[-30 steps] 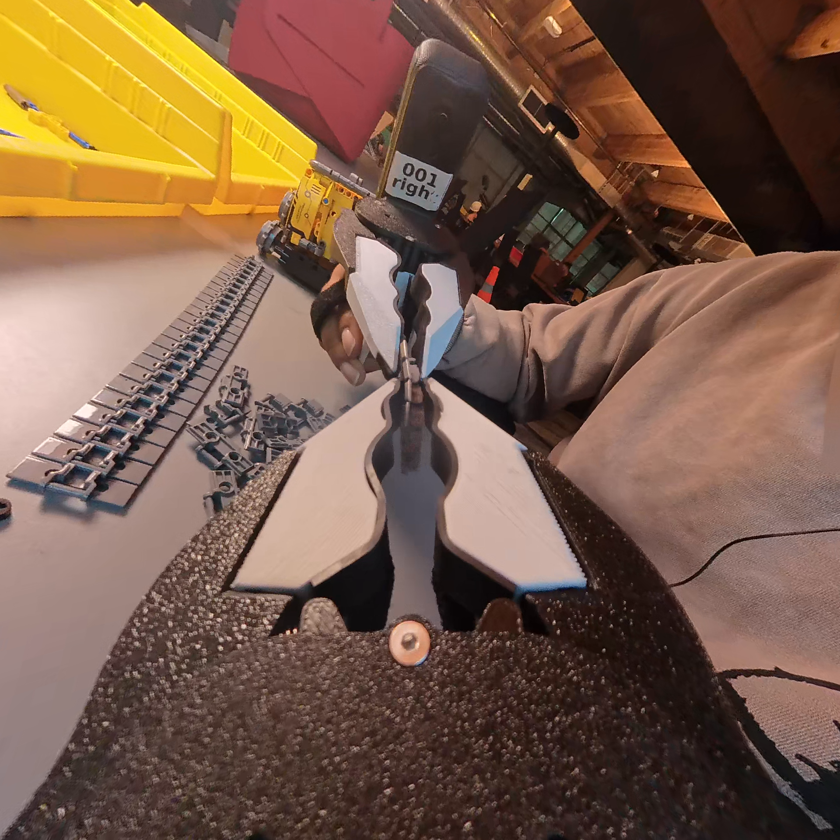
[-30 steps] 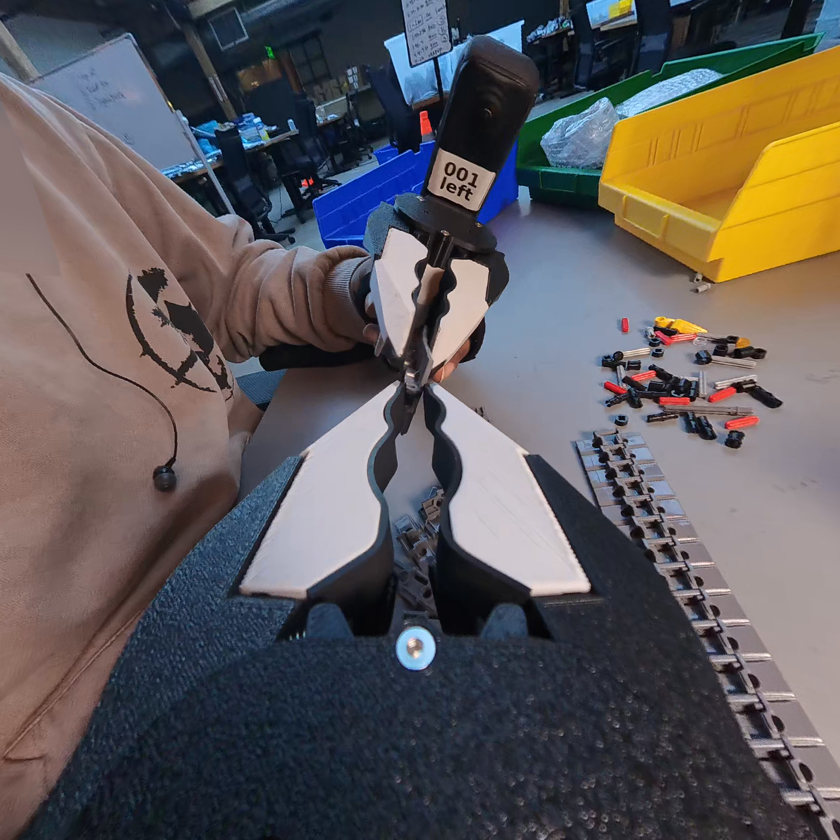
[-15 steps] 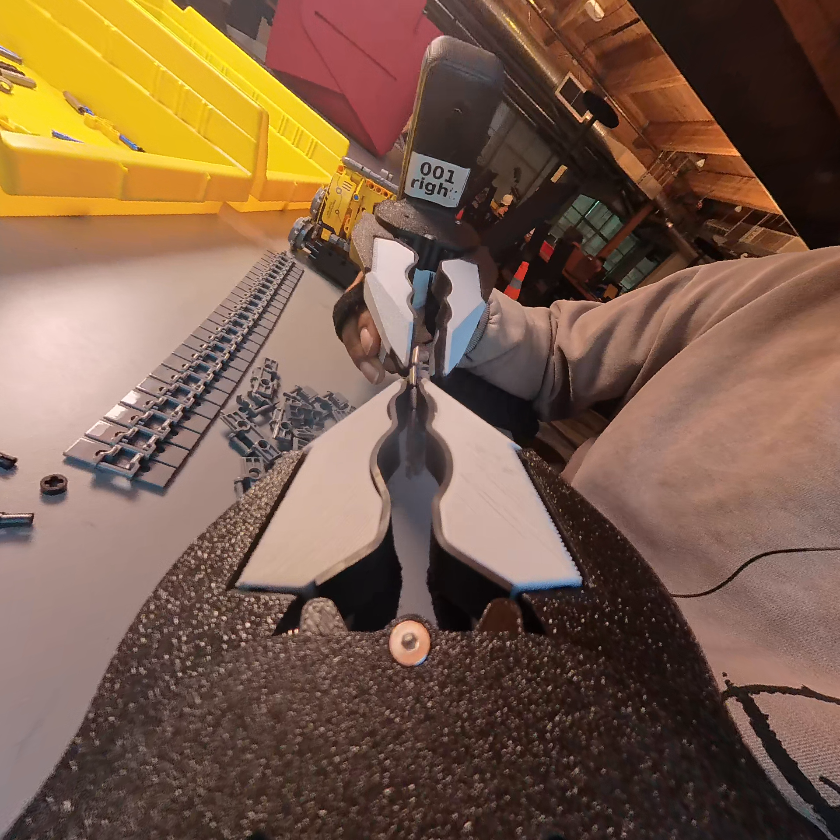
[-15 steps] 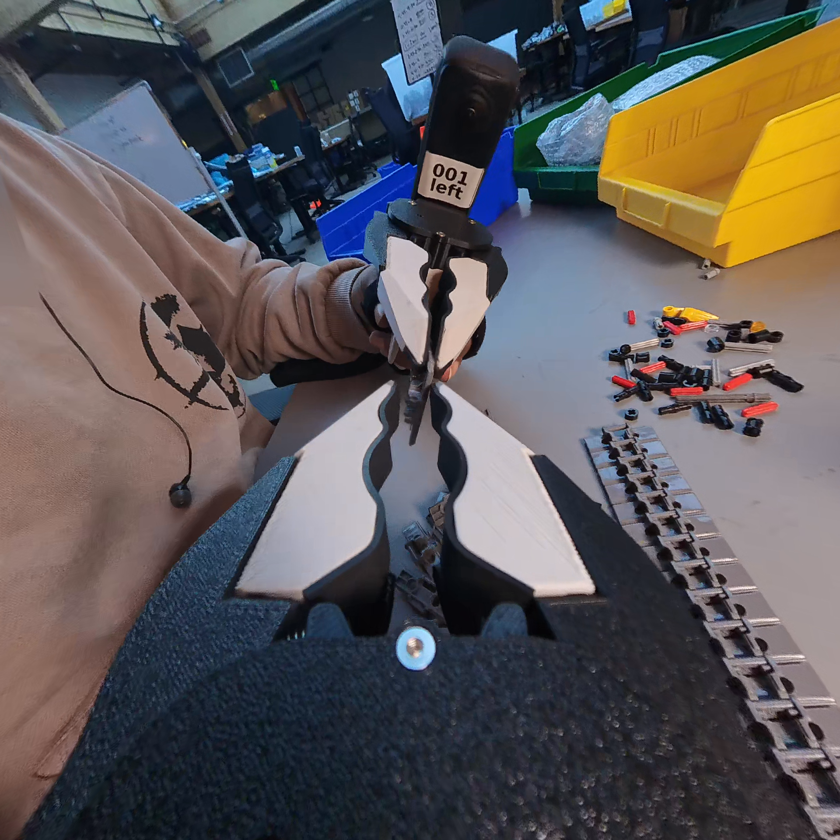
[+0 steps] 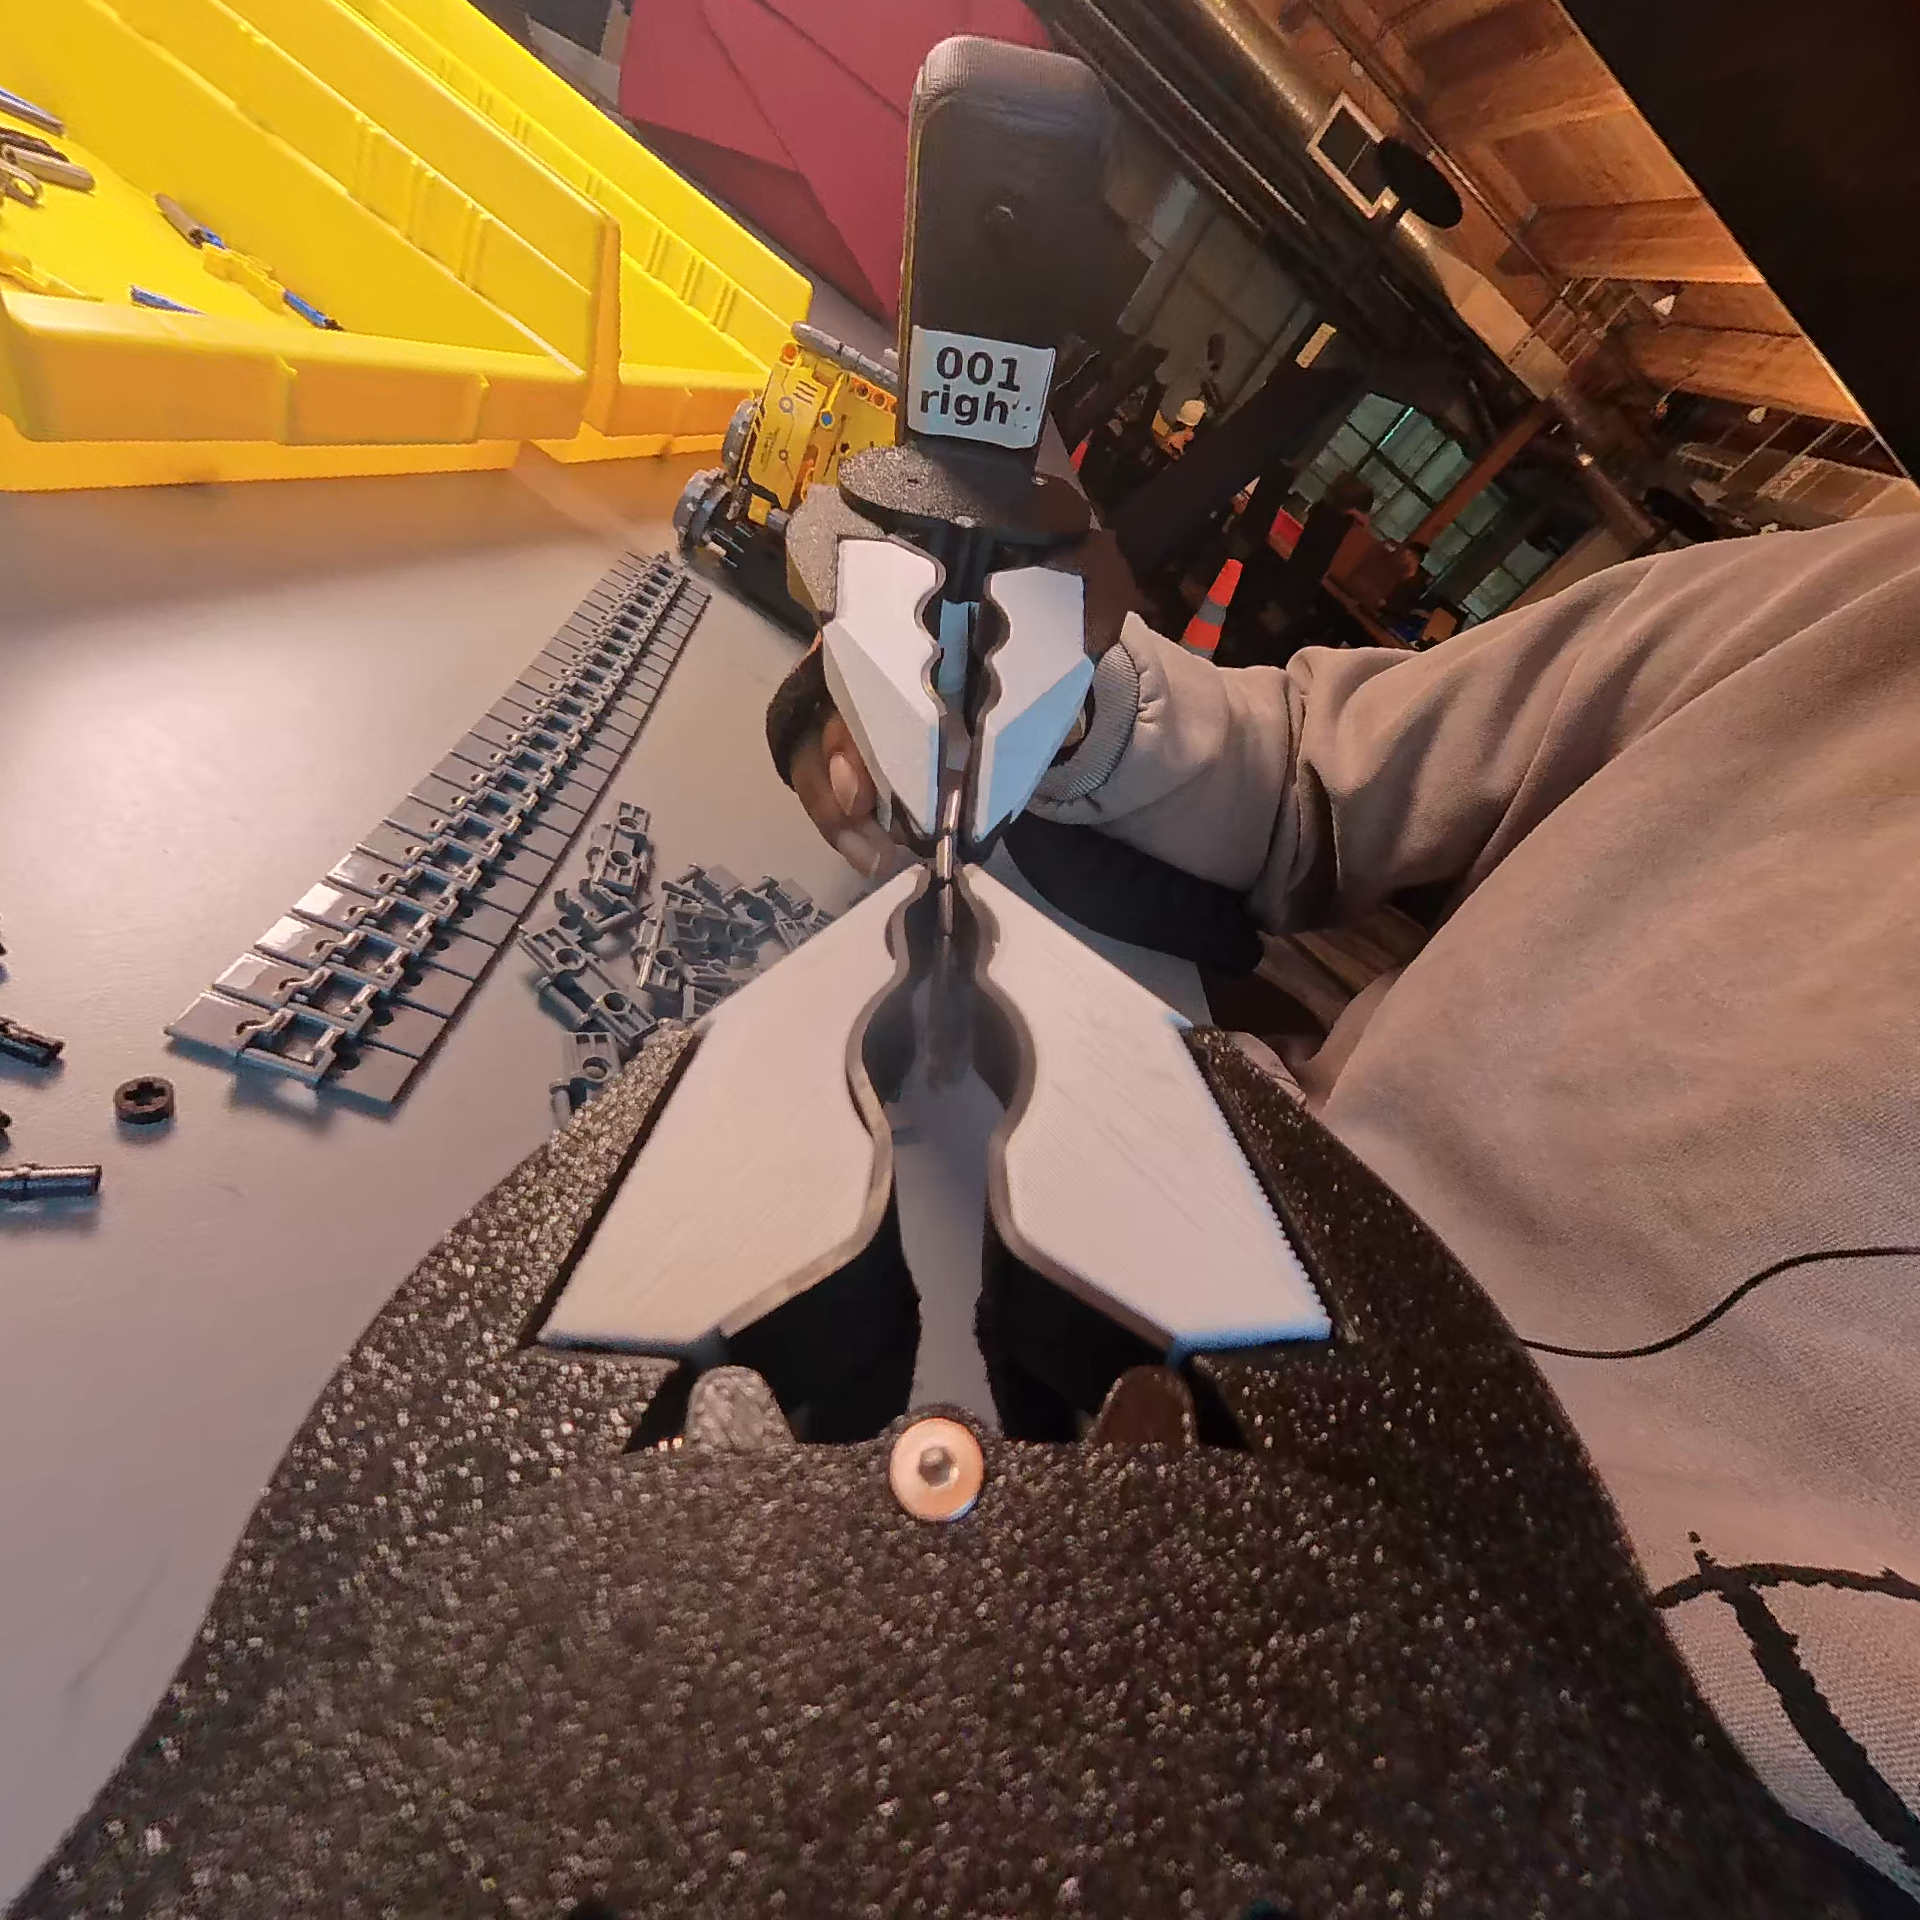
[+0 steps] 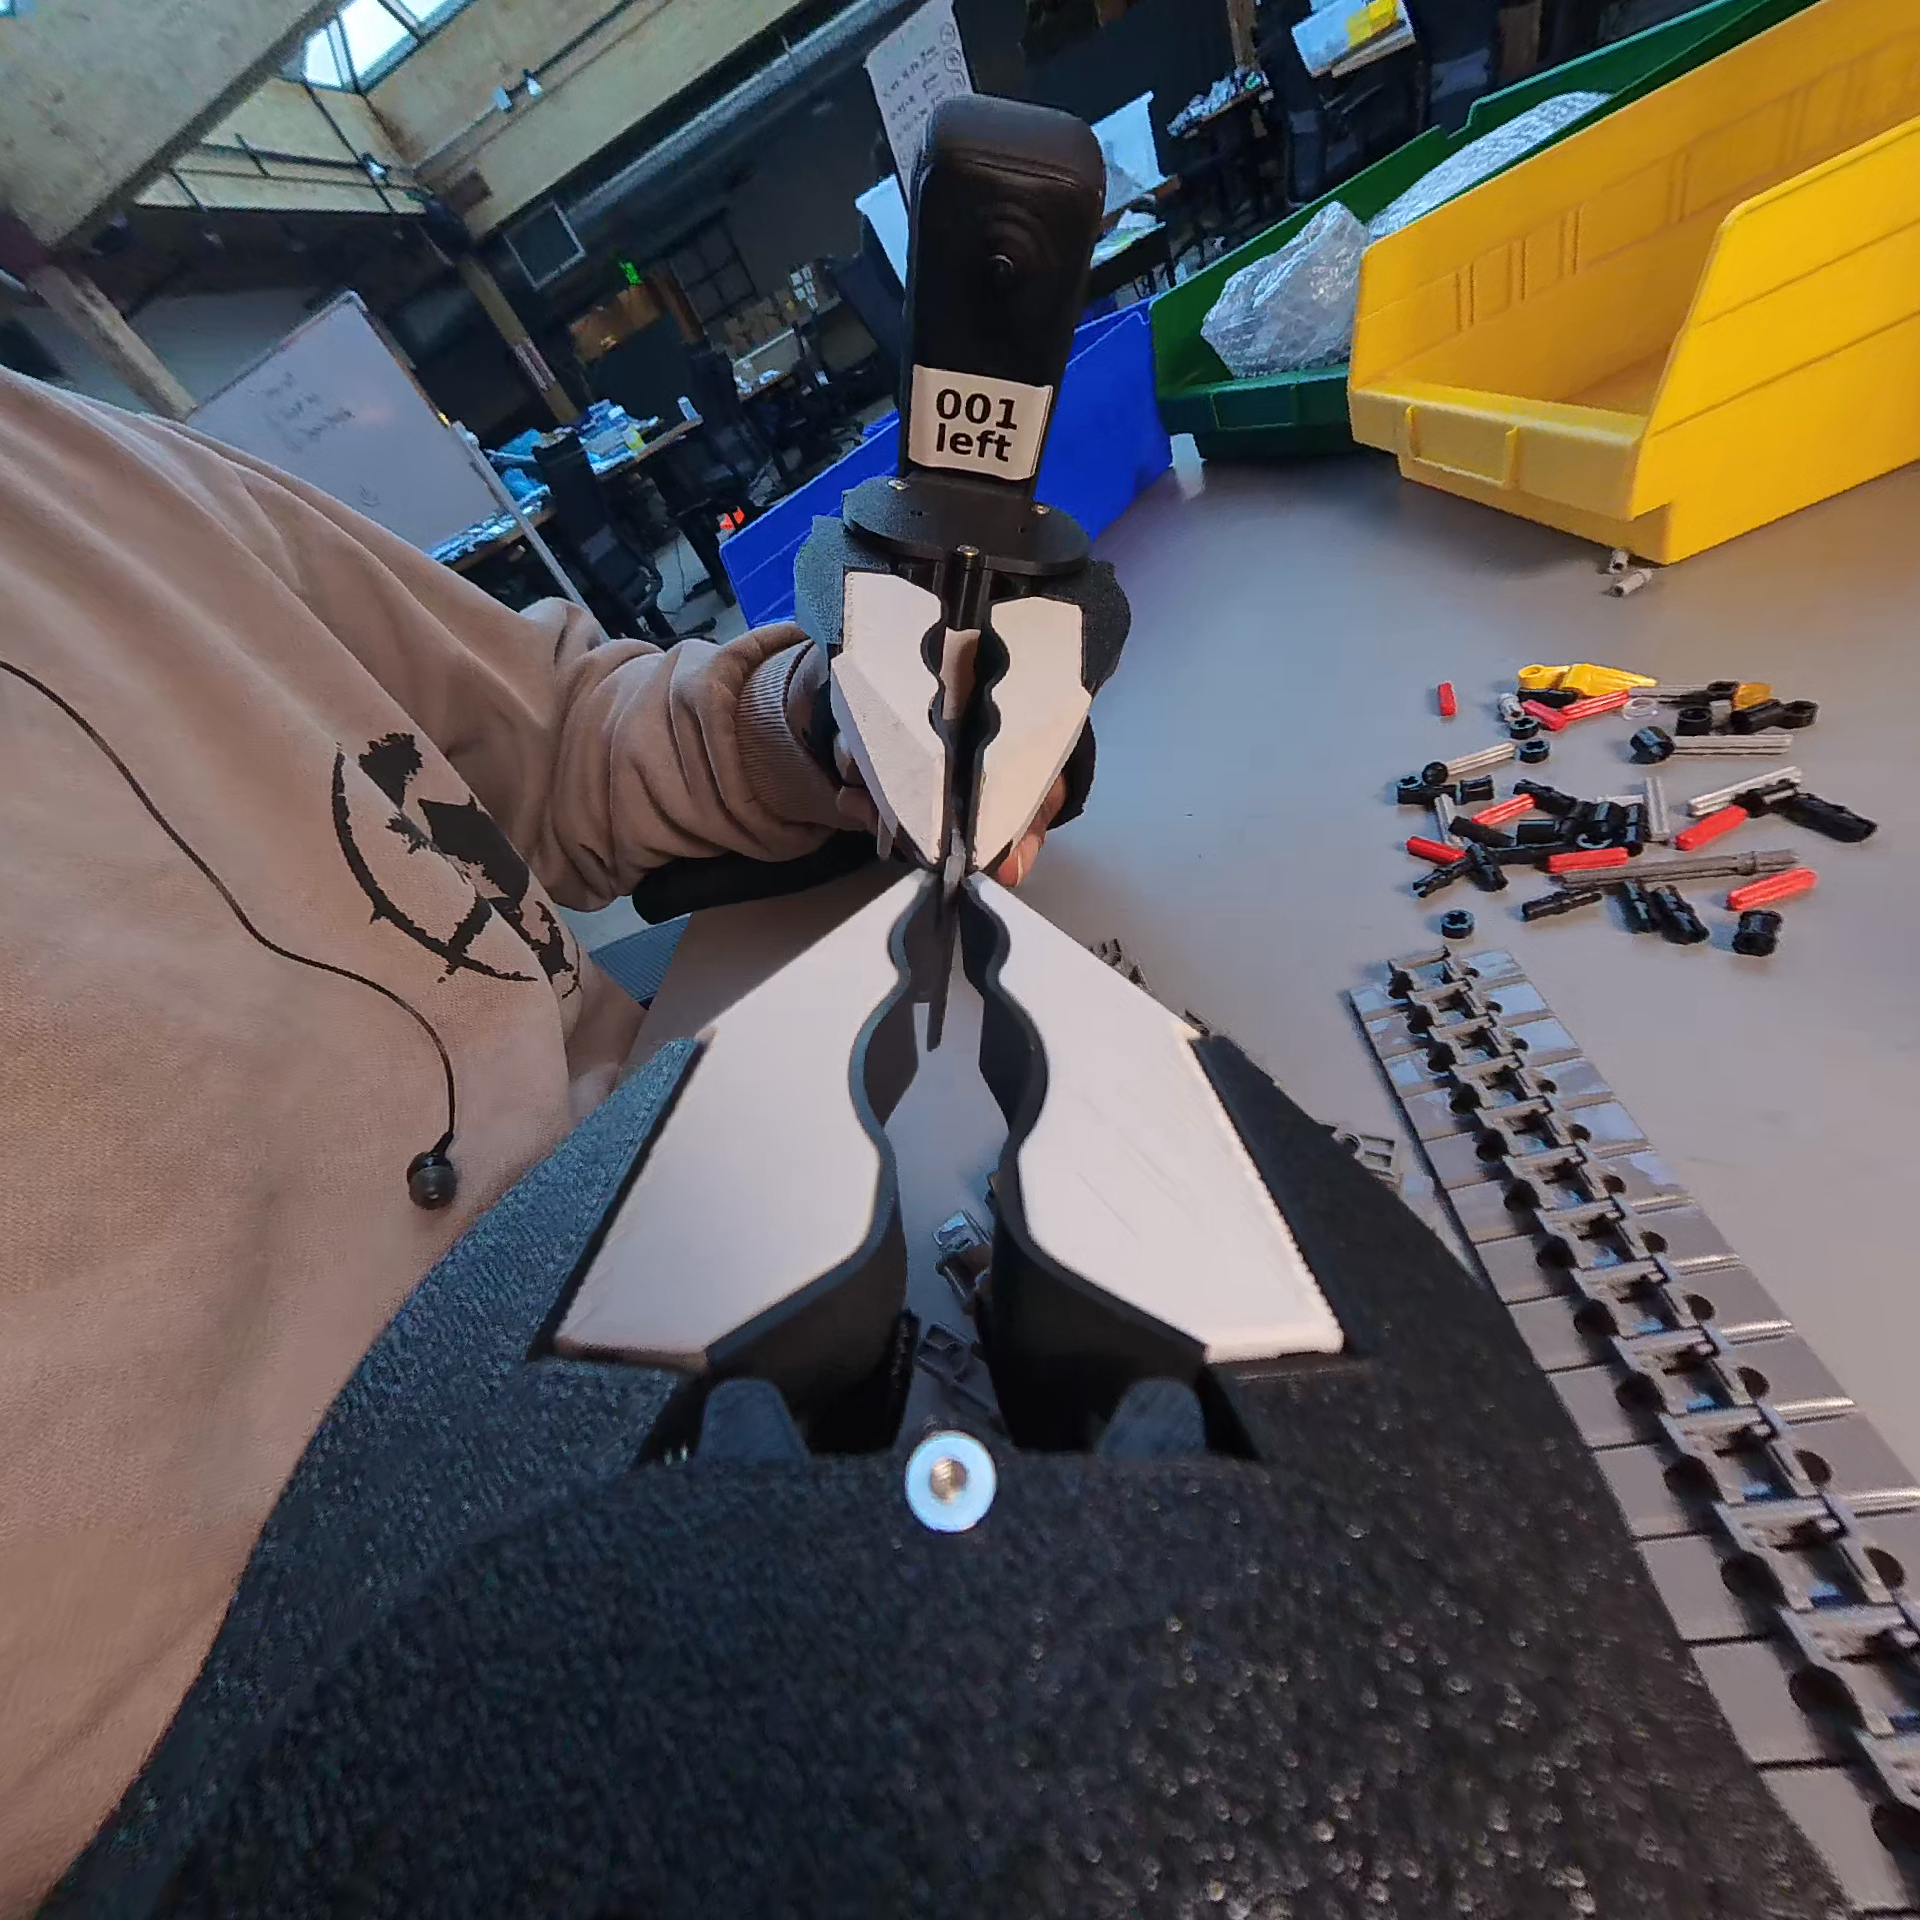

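Note:
My two grippers meet tip to tip above the grey table, each held in a hand. In the left wrist view my left gripper (image 5: pixel 943 885) is shut on a thin dark grey track link (image 5: pixel 948 987) that stands edge-on between its fingers. The right gripper (image 5: pixel 951 823) faces it, shut on another small grey link that touches mine. In the right wrist view my right gripper (image 6: pixel 943 883) is shut on its link (image 6: pixel 938 977), with the left gripper (image 6: pixel 951 847) right against it. Whether the two links are joined is hidden by the fingertips.
An assembled grey track strip (image 5: pixel 447 862) (image 6: pixel 1621 1247) lies on the table beside a pile of loose grey links (image 5: pixel 665 935). Red and black pins (image 6: pixel 1610 810) lie scattered. Yellow bins (image 5: pixel 312 260) (image 6: pixel 1662 312), a blue bin (image 6: pixel 1101 436), a green bin (image 6: pixel 1299 384) and a yellow toy vehicle (image 5: pixel 800 436) stand behind. Left and right tips are no more than a few centimetres apart.
Both grippers stay shut and tip to tip. They have shifted slightly together, so more of the table and the loose pins shows at the left of the left wrist view.

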### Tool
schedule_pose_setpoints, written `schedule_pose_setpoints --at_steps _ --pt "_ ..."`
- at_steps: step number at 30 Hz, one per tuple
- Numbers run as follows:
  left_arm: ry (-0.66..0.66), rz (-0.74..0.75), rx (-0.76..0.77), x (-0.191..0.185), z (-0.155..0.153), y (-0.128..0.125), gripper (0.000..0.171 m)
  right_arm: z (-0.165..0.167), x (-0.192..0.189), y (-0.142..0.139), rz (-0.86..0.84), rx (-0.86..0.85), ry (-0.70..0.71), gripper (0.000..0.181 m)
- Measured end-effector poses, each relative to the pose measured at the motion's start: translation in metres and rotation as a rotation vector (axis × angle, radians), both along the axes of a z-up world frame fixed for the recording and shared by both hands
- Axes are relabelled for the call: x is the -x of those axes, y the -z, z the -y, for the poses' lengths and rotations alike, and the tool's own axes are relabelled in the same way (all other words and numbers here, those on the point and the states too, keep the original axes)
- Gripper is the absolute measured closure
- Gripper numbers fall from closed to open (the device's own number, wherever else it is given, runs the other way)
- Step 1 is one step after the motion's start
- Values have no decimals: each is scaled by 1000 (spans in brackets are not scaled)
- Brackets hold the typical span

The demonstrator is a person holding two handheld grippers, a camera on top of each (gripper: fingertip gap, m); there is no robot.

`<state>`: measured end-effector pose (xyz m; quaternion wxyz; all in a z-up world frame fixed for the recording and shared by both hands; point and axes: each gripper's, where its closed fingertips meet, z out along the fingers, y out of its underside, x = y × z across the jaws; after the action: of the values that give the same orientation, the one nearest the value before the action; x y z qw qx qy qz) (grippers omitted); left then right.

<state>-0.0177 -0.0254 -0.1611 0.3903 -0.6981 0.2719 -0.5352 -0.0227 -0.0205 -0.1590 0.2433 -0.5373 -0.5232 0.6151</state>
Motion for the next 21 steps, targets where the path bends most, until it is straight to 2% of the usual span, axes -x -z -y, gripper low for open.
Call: schedule_pose_setpoints --at_steps 7,10,13,17,21 --pt "-29 -20 -6 2 -3 1 169 -2 1 1 3 -59 24 181" --pt "-51 -9 39 5 -7 5 170 -3 4 4 17 -176 67 181" --pt "-53 -26 68 7 -8 12 169 -1 6 10 48 -409 101 181" --pt "-52 -57 73 6 -7 17 169 2 5 14 60 -489 99 181" --pt "-54 -71 66 4 -7 19 168 3 4 13 51 -495 92 181"
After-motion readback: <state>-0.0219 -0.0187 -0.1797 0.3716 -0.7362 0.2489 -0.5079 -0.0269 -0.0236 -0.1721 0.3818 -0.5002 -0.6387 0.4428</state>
